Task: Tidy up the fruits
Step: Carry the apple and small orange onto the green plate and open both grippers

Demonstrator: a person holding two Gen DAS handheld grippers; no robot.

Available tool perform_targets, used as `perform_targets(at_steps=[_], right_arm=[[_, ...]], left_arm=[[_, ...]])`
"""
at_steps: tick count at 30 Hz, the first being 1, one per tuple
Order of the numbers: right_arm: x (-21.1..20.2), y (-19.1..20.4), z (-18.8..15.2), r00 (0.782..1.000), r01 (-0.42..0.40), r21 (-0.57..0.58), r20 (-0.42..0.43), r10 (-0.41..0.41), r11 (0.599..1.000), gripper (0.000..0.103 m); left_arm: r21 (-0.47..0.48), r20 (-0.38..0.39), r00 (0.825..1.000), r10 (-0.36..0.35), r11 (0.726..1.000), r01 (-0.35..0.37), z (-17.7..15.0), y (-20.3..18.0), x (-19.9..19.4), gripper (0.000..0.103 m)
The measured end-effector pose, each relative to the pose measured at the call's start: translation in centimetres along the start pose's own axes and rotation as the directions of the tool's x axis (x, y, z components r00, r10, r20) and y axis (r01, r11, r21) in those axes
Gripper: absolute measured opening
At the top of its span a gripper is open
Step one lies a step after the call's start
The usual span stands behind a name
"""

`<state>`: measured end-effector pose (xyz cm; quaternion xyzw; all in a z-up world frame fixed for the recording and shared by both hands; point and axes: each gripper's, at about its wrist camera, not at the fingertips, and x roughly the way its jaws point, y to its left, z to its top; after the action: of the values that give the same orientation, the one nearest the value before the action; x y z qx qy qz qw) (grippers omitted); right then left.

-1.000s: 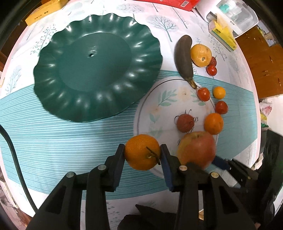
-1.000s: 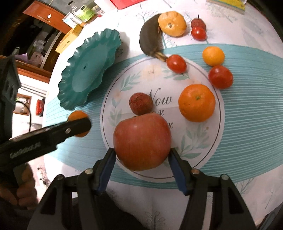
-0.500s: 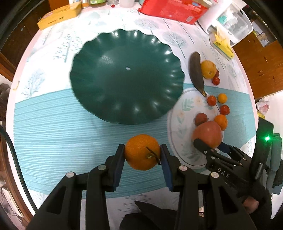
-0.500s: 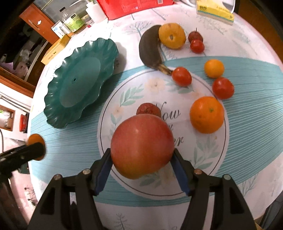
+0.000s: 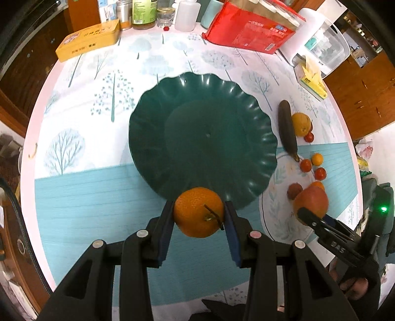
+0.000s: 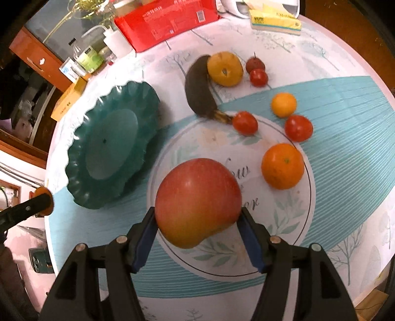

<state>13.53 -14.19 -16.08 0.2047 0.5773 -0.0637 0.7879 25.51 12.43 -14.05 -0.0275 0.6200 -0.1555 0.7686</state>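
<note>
Left gripper (image 5: 199, 218) clamped on orange (image 5: 199, 211), held above near rim of green plate (image 5: 202, 138); plate interior bare.
Right gripper (image 6: 198, 228) clamped on apple (image 6: 197, 201), lifted over printed circle of tablecloth (image 6: 345, 158).
Second orange (image 6: 282, 166), tomatoes (image 6: 298, 128), banana (image 6: 201, 90) toward table's right edge.

The green scalloped plate (image 5: 202, 138) lies bare, open from above. Boxes and bottles (image 5: 145, 12) crowd the desk's (image 5: 81, 197) far edge; a blackened banana (image 6: 200, 91) and small fruits flank its right.
</note>
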Motion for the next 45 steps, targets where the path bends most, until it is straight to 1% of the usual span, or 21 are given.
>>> perform_targets(at_steps=[5, 12, 15, 18, 22, 27, 28, 30, 32, 34, 35, 41, 45], right_arm=[[-1.2, 2.1, 1.0, 0.999, -0.022, -0.025, 0.042, 0.023, 0.999, 0.065], [-0.2, 5.6, 2.3, 0.995, -0.071, -0.068, 0.059, 0.075, 0.995, 0.065], [0.5, 7.4, 2.8, 0.993, -0.091, -0.105, 0.059, 0.098, 0.99, 0.065], [1.5, 8.8, 3.3, 0.993, -0.101, -0.151, 0.048, 0.109, 0.983, 0.065], [2.8, 9.8, 3.5, 0.995, -0.095, -0.175, 0.026, 0.101, 0.98, 0.065], [4.0, 10.5, 3.5, 0.996, -0.081, -0.199, 0.008, 0.085, 0.977, 0.064], [4.0, 10.6, 3.5, 0.996, -0.078, -0.208, 0.02, 0.084, 0.975, 0.063], [3.7, 11.0, 3.8, 0.995, -0.069, -0.234, 0.057, 0.085, 0.97, 0.059], [3.2, 11.6, 4.0, 0.991, -0.068, -0.26, 0.095, 0.096, 0.963, 0.059], [2.5, 11.9, 4.0, 0.986, -0.07, -0.27, 0.125, 0.107, 0.96, 0.059], [2.3, 12.0, 3.9, 0.984, -0.072, -0.269, 0.135, 0.112, 0.96, 0.059], [1.4, 11.4, 2.7, 0.977, -0.091, -0.214, 0.171, 0.129, 0.972, 0.059], [1.0, 10.0, 1.0, 0.978, -0.06, -0.179, 0.186, 0.094, 0.982, 0.059]], left_arm=[[0.024, 0.014, 1.0, -0.016, 1.0, 0.016, 1.2, 0.4, 0.3, 0.038], [0.042, 0.027, 0.997, -0.075, 0.996, 0.074, 2.0, 1.0, 1.8, 0.038], [0.061, 0.033, 0.997, -0.071, 0.996, 0.068, 2.3, 1.3, 2.5, 0.038], [0.077, 0.036, 0.996, -0.083, 0.994, 0.08, 2.5, 1.6, 3.2, 0.038], [0.087, 0.027, 0.997, -0.075, 0.994, 0.073, 2.9, 1.8, 4.1, 0.038], [0.073, 0.026, 0.998, -0.053, 0.996, 0.051, 3.1, 2.1, 5.1, 0.038], [0.069, 0.027, 0.998, -0.05, 0.996, 0.048, 3.2, 2.2, 5.2, 0.039], [0.06, 0.04, 0.998, -0.05, 0.997, 0.047, 3.2, 2.4, 5.1, 0.045], [0.065, 0.052, 0.997, -0.051, 0.997, 0.047, 3.2, 2.4, 4.8, 0.055], [0.07, 0.063, 0.997, -0.047, 0.997, 0.042, 3.1, 2.3, 4.4, 0.062], [0.073, 0.068, 0.997, -0.044, 0.997, 0.039, 3.0, 2.3, 4.2, 0.064], [0.065, 0.089, 0.996, -0.027, 0.998, 0.021, 2.2, 2.2, 2.7, 0.064], [0.059, 0.115, 0.993, -0.029, 0.998, 0.022, 1.3, 1.9, 1.5, 0.064]])
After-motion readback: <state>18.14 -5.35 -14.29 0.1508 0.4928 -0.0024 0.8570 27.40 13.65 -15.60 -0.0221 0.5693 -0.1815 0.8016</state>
